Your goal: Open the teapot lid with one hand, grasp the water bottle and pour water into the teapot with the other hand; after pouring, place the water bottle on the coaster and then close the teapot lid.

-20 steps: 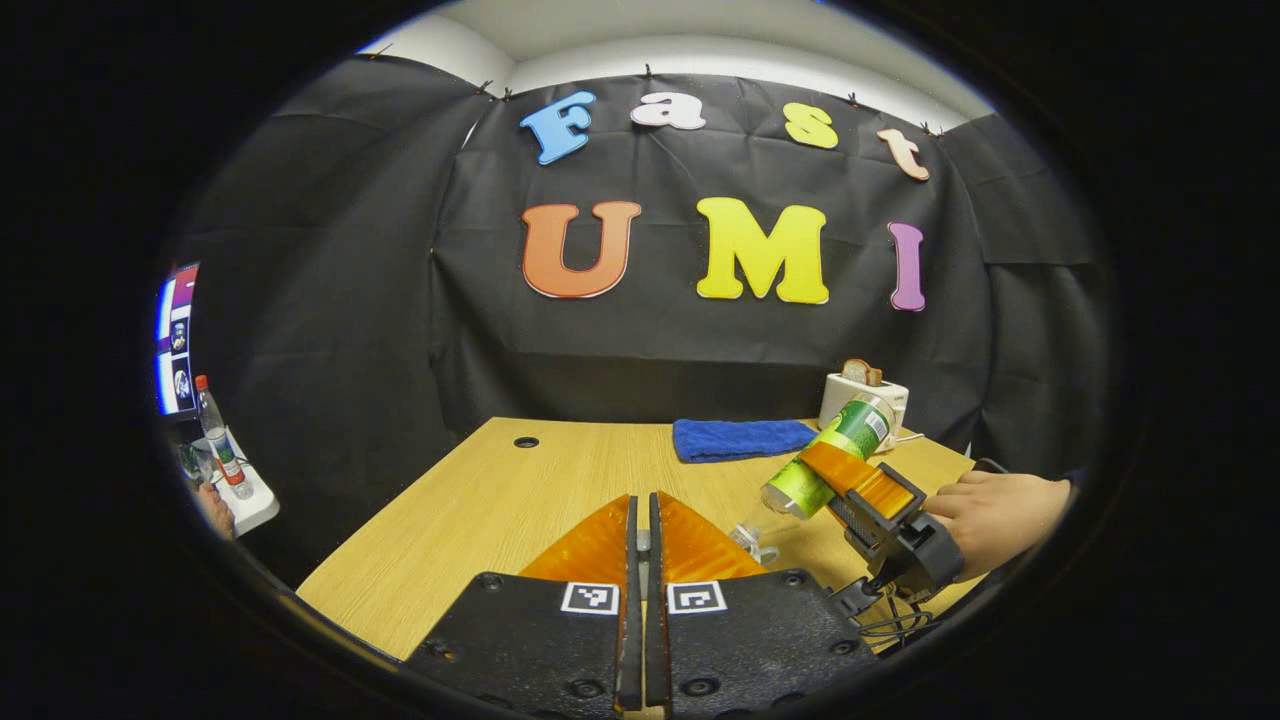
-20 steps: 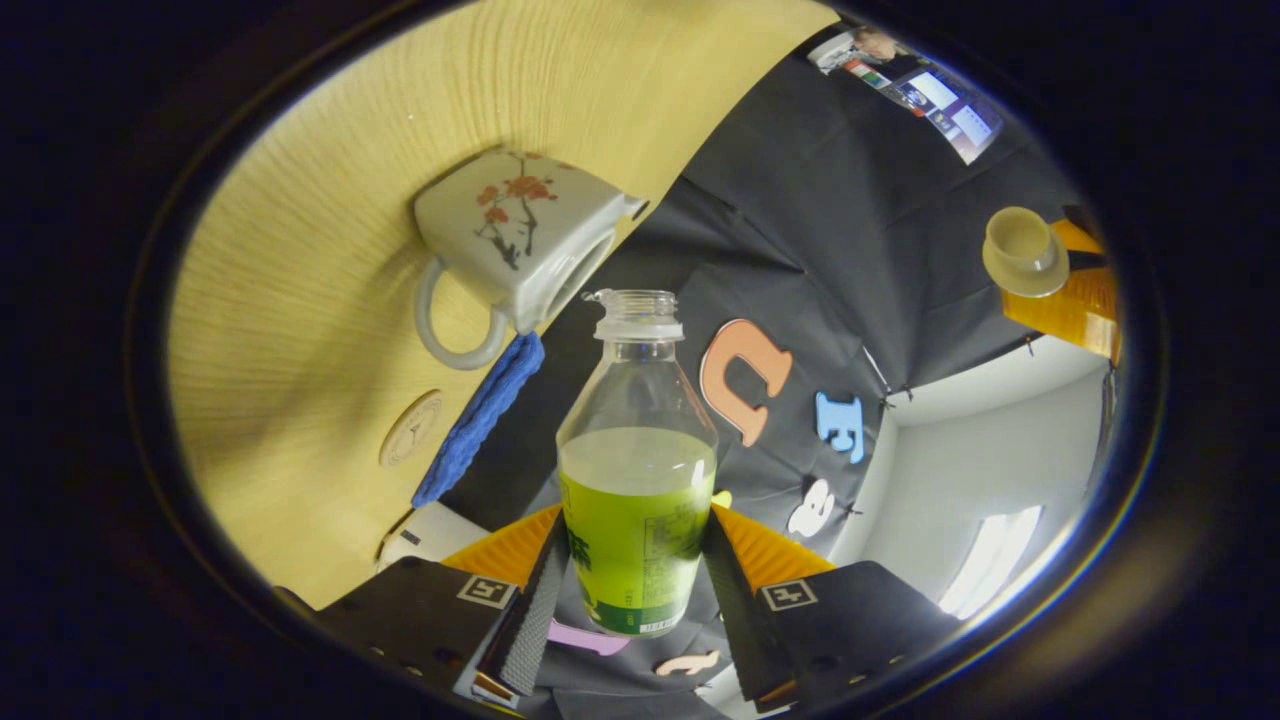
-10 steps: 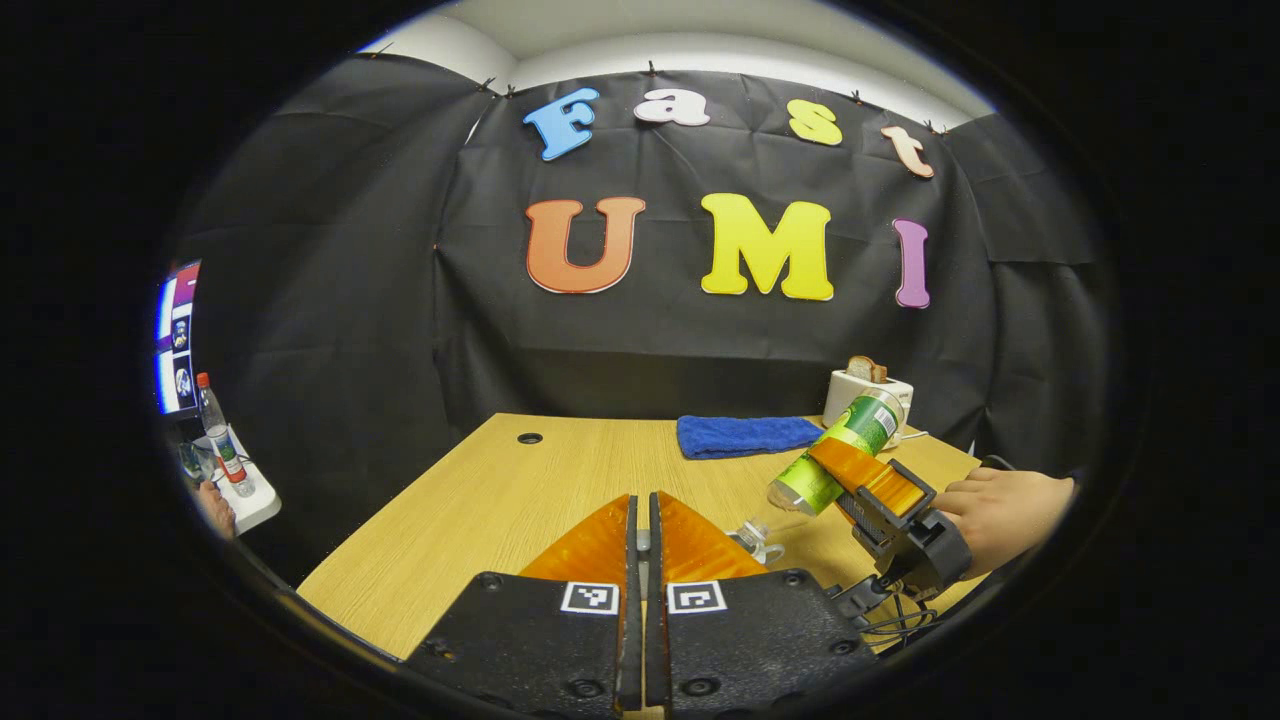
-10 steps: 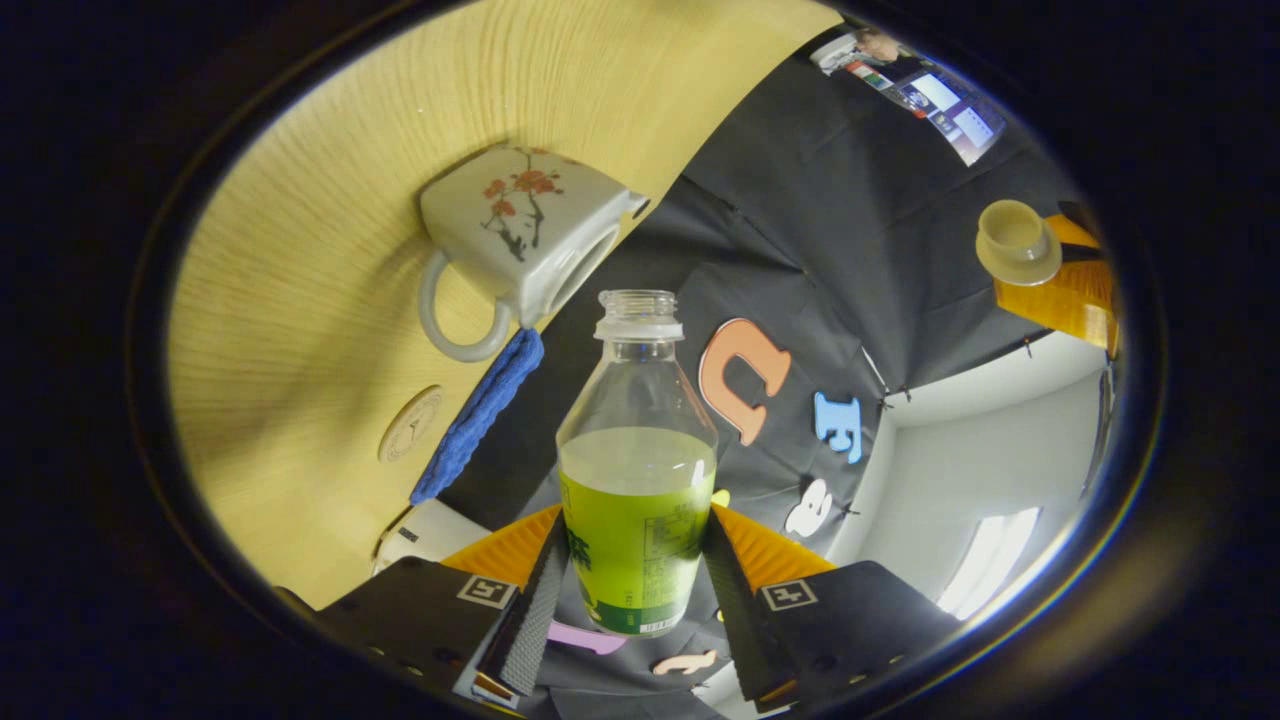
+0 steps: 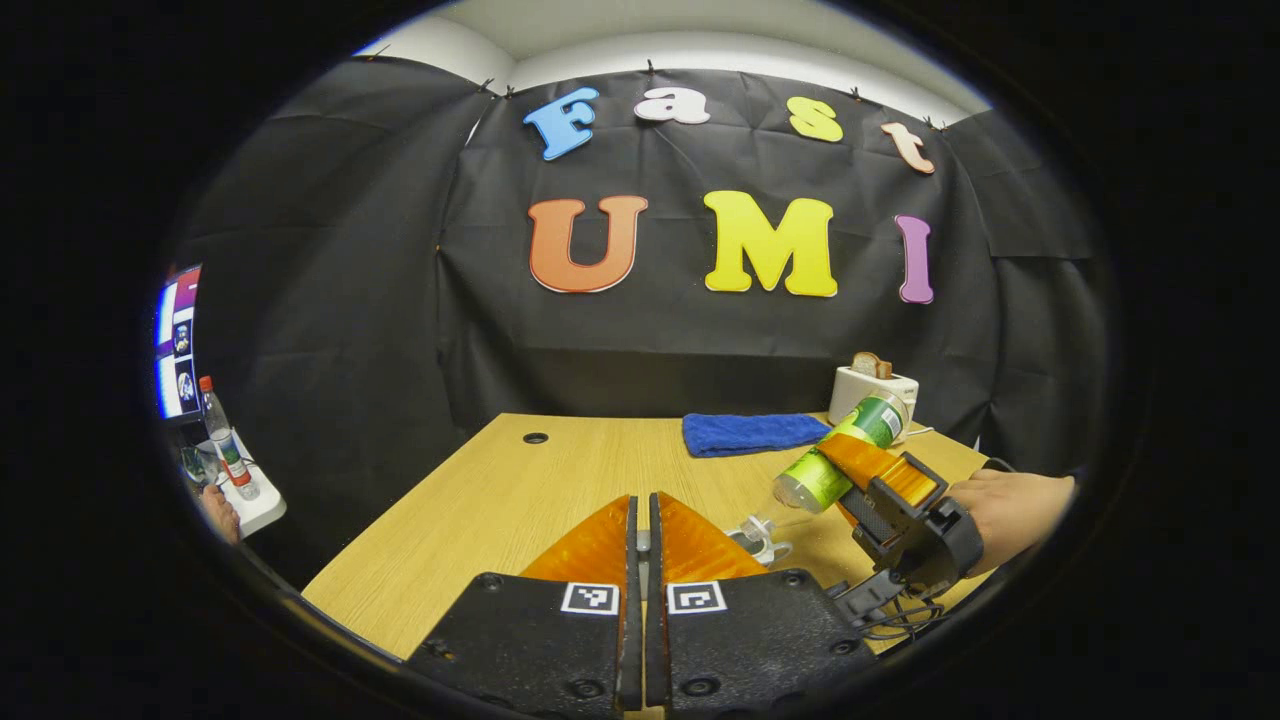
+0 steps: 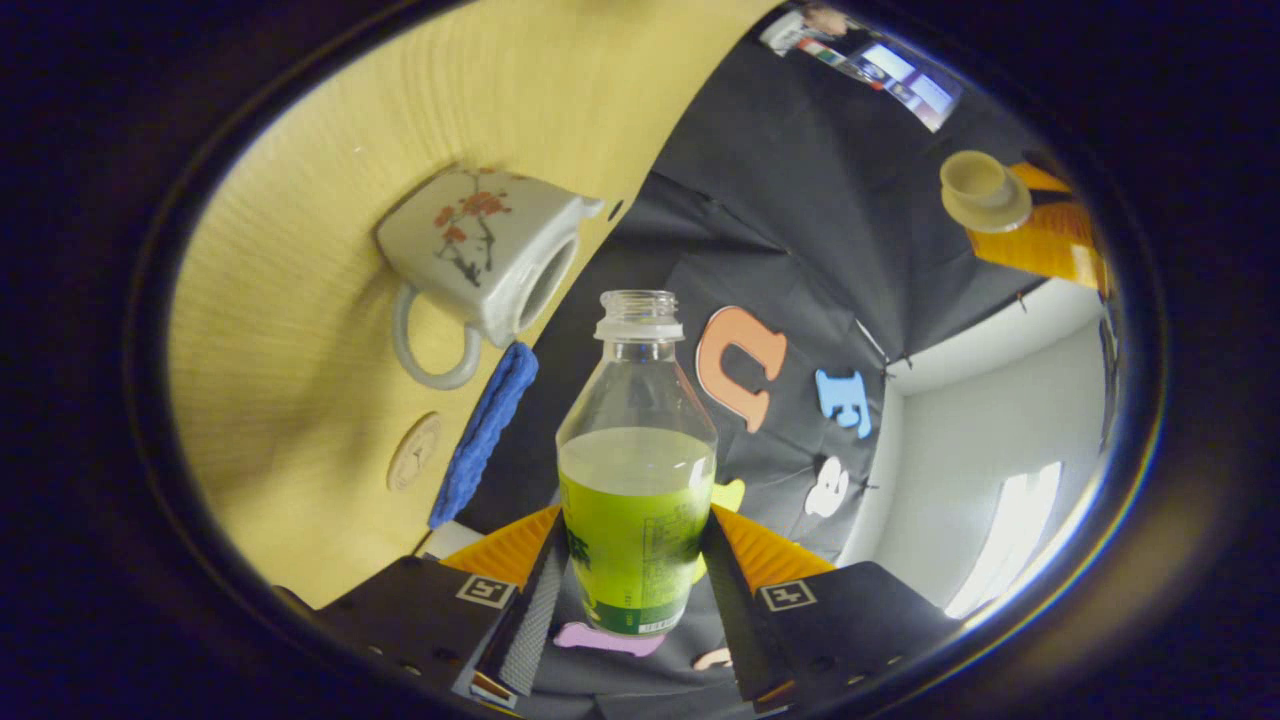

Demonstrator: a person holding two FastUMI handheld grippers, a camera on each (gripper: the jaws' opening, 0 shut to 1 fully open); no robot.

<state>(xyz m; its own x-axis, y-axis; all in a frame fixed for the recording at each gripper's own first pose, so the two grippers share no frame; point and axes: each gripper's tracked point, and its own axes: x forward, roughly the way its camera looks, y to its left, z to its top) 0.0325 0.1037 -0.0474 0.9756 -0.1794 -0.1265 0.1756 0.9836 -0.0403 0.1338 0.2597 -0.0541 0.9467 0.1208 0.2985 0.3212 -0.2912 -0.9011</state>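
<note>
My right gripper [image 6: 635, 522] is shut on the water bottle [image 6: 637, 470], a clear uncapped bottle with a green label. The bottle's mouth points past the white flowered teapot [image 6: 480, 250], whose top opening is uncovered. From the left gripper view, the bottle [image 5: 835, 455] lies tilted over the table, mouth down-left, in the right gripper [image 5: 850, 468] held by a hand [image 5: 1010, 505]. My left gripper [image 5: 645, 510] is shut. The right gripper view shows the teapot lid [image 6: 985, 190] held in it, high and apart from the teapot. A round coaster [image 6: 413, 452] lies on the table beside the teapot's handle.
A folded blue cloth [image 5: 755, 433] lies at the back of the wooden table [image 5: 520, 500], with a white toaster [image 5: 872, 385] holding bread to its right. A side shelf with a small bottle [image 5: 222, 440] stands off the table's left edge.
The right gripper view has swung, so the teapot sits further left and the lid higher. In the left gripper view the bottle and right gripper have shifted slightly right. Both grips are unchanged.
</note>
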